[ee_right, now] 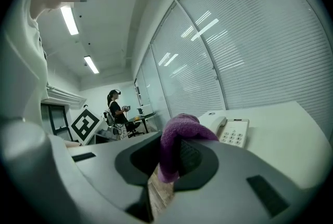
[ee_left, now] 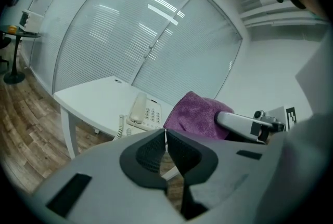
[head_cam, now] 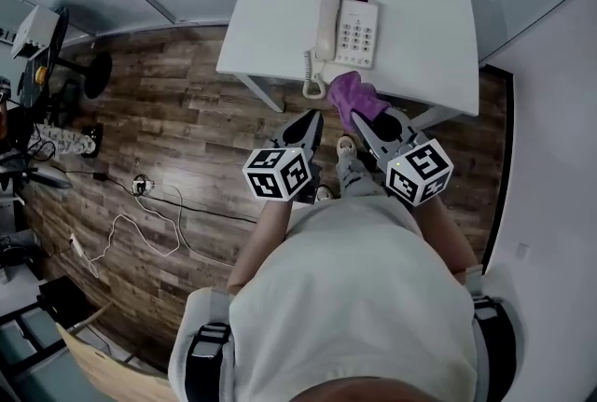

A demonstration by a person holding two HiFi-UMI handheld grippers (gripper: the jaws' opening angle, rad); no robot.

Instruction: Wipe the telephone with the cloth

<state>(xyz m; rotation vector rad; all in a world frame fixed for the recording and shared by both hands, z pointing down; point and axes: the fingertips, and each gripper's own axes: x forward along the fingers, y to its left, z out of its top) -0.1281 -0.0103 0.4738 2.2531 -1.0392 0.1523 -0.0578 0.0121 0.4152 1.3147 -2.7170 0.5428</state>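
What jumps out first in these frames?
The purple cloth, pinched in the right gripper, stands out against the white table, near the table's front edge in the head view. Just beyond it a cream telephone lies on the table, handset on its cradle and coiled cord trailing toward the edge. The left gripper is shut on nothing, beside the right one.

The purple cloth (head_cam: 354,97) looks soft and nappy. The telephone (head_cam: 350,29) is smooth cream plastic. The table (head_cam: 420,18) is matt white, and the floor (head_cam: 177,139) is grained wood.
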